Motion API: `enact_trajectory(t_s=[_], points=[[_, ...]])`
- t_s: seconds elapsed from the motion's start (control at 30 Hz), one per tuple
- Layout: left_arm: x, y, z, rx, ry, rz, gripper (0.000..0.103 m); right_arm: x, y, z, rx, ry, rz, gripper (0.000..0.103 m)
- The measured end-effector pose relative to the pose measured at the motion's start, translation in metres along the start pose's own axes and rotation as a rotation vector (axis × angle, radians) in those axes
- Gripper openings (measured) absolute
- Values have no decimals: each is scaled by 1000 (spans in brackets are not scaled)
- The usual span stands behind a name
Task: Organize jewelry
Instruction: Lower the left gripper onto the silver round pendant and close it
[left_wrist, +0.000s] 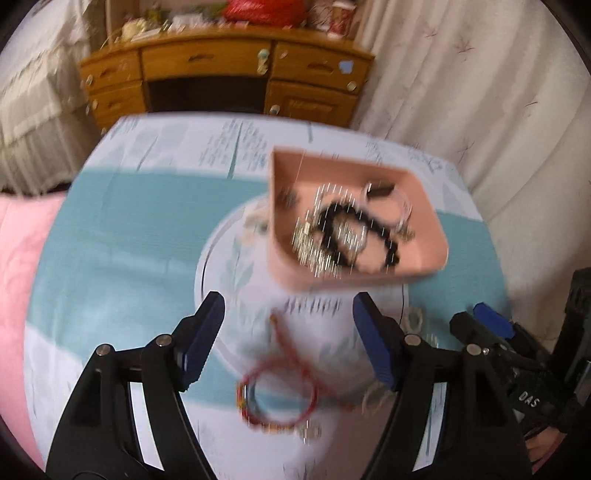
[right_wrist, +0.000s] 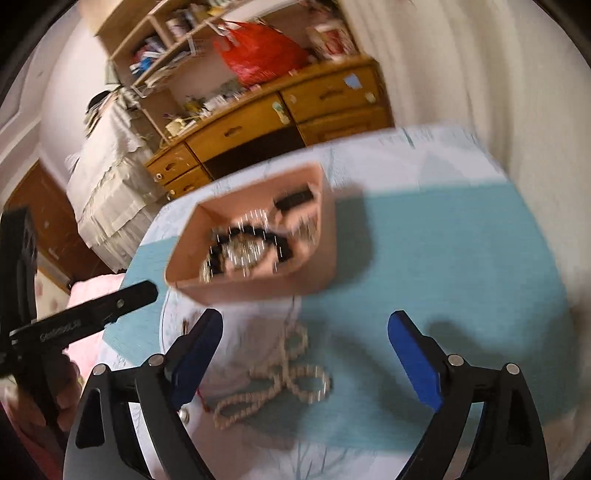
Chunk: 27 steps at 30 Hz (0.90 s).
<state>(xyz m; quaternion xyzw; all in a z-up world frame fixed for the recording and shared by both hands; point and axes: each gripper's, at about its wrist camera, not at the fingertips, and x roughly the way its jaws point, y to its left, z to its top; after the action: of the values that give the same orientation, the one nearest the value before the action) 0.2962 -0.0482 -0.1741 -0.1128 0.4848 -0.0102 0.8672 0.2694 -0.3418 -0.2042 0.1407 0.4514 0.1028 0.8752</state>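
Hanging over the table (left_wrist: 110, 229) with its blue-and-white cloth, the left gripper (left_wrist: 288, 314) has its jaws released and spread, nothing pressed between the pads; a red cord bracelet (left_wrist: 280, 398) lies on the cloth between them, toward 6 o'clock in the left wrist view. A pink box (left_wrist: 424, 206) stands at about 1 o'clock from that gripper, already holding a black bead bracelet (left_wrist: 369, 229) and a blurred heap of silvery chain. The right gripper (right_wrist: 306, 325) is likewise released, jaws wide, with a pale bead necklace (right_wrist: 280, 384) loose on the cloth between its fingers. In its view the box sits at 11 o'clock, and a wooden desk (right_wrist: 236, 133) stands beyond the table
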Motion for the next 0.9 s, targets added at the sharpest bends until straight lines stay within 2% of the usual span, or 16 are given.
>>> enact_trajectory(t_s=[0.1,0.17,0.37,0.5,0.57,0.73,0.9], points=[[-3,6,-24,-45,49,-6,70,3,-6,-25,78,48,11,93],[-8,7,-44,-41,73,7,70,5,-3,-40,85,74,-3,93],[-18,1,-83,-21,125,25,70,7,35,-75,-138,50,-95,96],[-17,-5,-97,-5,137,41,69,16,52,-91,-293,51,-145,97],[-17,-7,-100,2,134,38,66,20,57,-97,-342,44,-156,98],[-6,-18,-103,61,137,71,46,30,67,-101,-417,54,-172,100],[0,-22,-100,77,126,67,35,40,73,-94,-468,71,-172,102]])
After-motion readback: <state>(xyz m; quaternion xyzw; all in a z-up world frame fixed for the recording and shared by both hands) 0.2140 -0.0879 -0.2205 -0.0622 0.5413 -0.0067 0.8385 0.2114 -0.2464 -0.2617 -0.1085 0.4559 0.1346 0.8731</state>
